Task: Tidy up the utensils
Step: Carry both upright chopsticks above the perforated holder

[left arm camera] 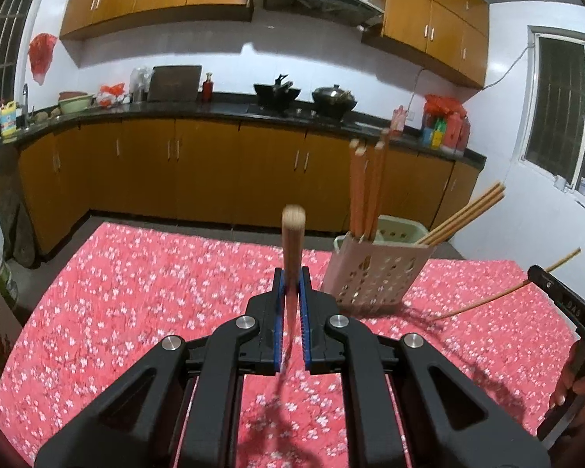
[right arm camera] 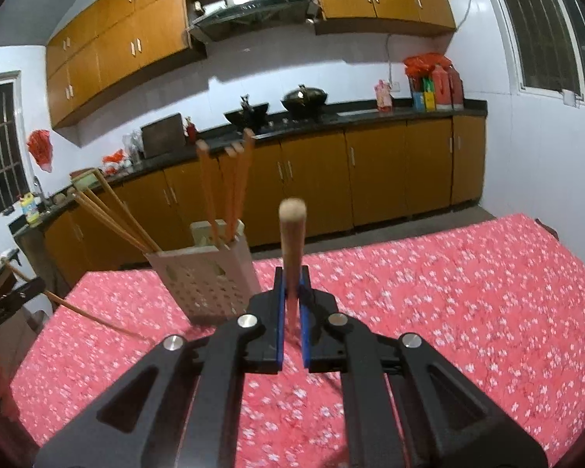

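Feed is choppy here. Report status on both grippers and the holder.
Left gripper and right gripper each shut on a chopstick. Holder upright on the red cloth, chopsticks already inside. Nothing in the way.

The holder (left arm camera: 374, 277) stands alone on the tablecloth (left arm camera: 136, 292), and chopsticks (left arm camera: 360, 187) rising from it block the way in from above. More chopsticks (left arm camera: 464, 212) lean out sideways over its rim. Elsewhere the cloth lies bare, open on both sides of the holder.
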